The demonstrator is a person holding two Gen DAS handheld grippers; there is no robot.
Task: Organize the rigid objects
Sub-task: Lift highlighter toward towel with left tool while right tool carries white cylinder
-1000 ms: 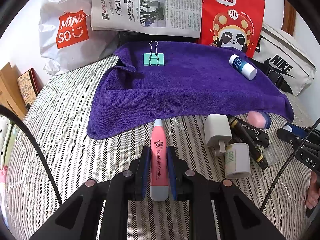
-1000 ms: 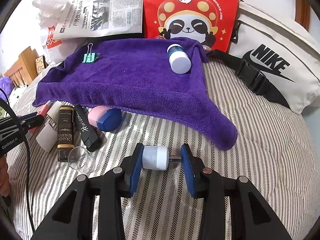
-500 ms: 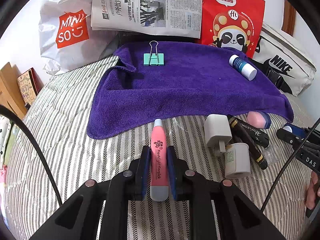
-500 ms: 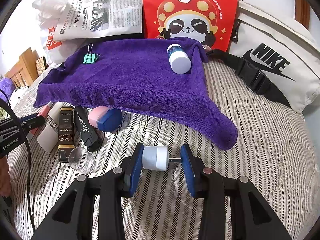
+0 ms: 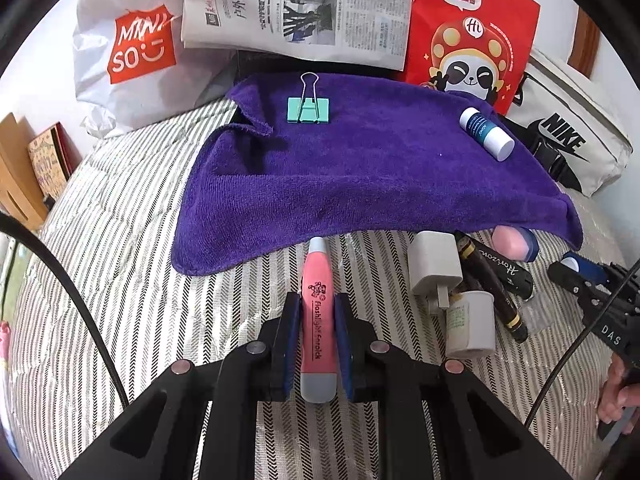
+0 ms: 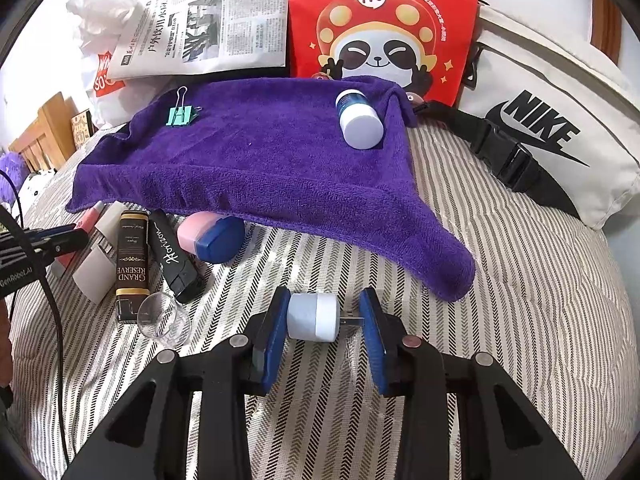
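My left gripper is shut on a pink flashlight earpick pen, its tip near the front edge of the purple towel. My right gripper is shut on a small white USB plug, held end to end just above the striped bed cover, in front of the towel's right corner. On the towel lie a teal binder clip and a blue-and-white bottle. The clip and bottle also show in the right wrist view.
A pile lies by the towel's front edge: white charger, white jar, dark tubes, pink-and-blue case, clear glass cup. Behind stand a newspaper, a red panda bag and a Nike bag.
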